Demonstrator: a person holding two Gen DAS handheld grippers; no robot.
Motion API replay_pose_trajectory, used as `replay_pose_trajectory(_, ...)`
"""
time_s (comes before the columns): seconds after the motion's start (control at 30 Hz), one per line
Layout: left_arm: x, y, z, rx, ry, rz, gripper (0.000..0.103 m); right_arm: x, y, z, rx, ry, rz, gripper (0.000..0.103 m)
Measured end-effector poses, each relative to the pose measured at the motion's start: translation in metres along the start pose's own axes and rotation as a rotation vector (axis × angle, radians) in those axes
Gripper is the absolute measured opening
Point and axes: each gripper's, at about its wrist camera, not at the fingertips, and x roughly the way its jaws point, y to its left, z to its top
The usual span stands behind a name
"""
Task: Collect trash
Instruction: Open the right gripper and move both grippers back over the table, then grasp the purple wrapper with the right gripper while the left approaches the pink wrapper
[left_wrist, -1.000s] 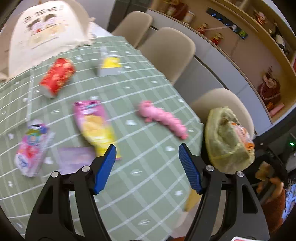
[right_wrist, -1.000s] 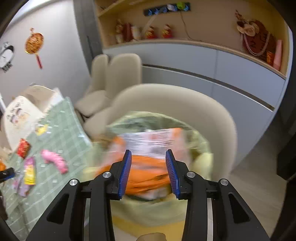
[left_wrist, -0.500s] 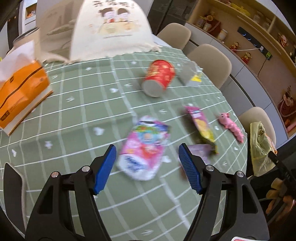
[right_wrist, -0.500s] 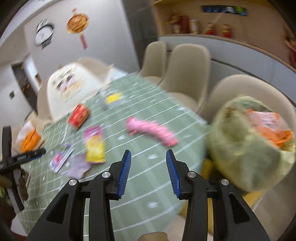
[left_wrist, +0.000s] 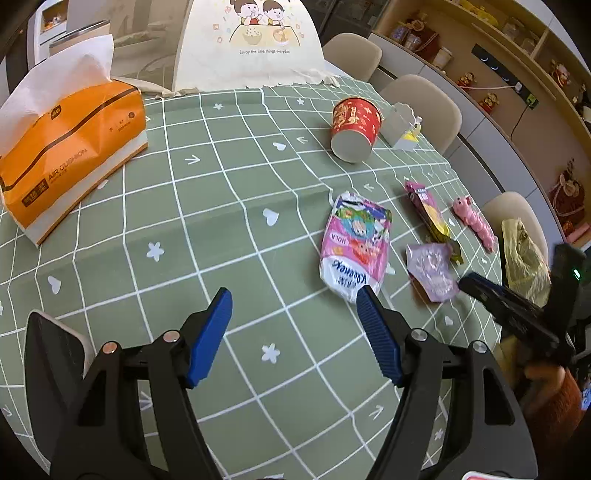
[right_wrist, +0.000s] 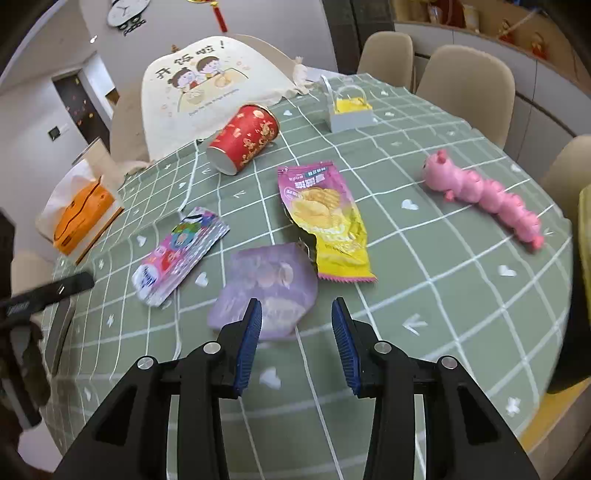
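Trash lies loose on the green checked tablecloth (right_wrist: 443, 295): purple wrapper (right_wrist: 266, 291) just past the right gripper (right_wrist: 295, 325), its near edge at the L fingertip; yellow-pink chip bag (right_wrist: 325, 218) at 12 o'clock from it, overlapping the wrapper's far corner; pink wipes pack (right_wrist: 181, 251) at 10; red paper cup (right_wrist: 243, 138) on its side further back at 11.

R fingers apart, nothing btwn them.

Left gripper (left_wrist: 295, 321) also spread wide & empty, wipes pack at 1 o'clock near its R fingertip.

Pink caterpillar toy (right_wrist: 484, 195) at 2 o'clock, orange tissue box (left_wrist: 70, 147) at 10 in left view.
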Motion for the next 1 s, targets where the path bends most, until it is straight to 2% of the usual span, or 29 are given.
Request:
replay_pose_trajectory(0.2,0.000,0.003,-0.005,-0.017,0.024,0.001,0.066,0.028,0.012,0.013,-0.076,-0.001,-0.020,0.038)
replay_pose_trajectory(0.37,0.003,0.001,-0.007,0.003,0.040,0.002,0.066,0.035,0.025,0.015,-0.145,-0.010,-0.064,0.036)
replay_pose_trajectory(0.4,0.004,0.000,-0.008,0.004,0.042,0.002,0.066,0.034,0.025,0.014,-0.155,-0.006,-0.060,0.031)
replay_pose_trajectory(0.43,0.006,-0.001,-0.008,0.003,0.046,0.001,0.066,0.033,0.026,0.012,-0.164,-0.002,-0.054,0.017)
replay_pose_trajectory(0.47,0.008,-0.003,-0.007,0.003,0.049,-0.003,0.066,0.030,0.025,0.009,-0.167,0.007,-0.041,0.010)
replay_pose_trajectory(0.53,0.010,-0.006,-0.006,0.007,0.051,-0.011,0.066,0.022,0.022,0.000,-0.163,0.009,-0.035,0.004)
replay_pose_trajectory(0.73,0.020,-0.024,-0.003,0.049,0.056,-0.035,0.066,-0.018,-0.005,-0.024,-0.031,-0.026,-0.036,0.003)
replay_pose_trajectory(0.9,0.034,-0.033,0.003,0.063,0.063,-0.056,0.066,-0.050,-0.028,-0.044,0.064,-0.046,-0.070,0.003)
replay_pose_trajectory(1.0,0.043,-0.039,0.010,0.075,0.058,-0.061,0.066,-0.060,-0.037,-0.054,0.096,-0.047,-0.028,0.003)
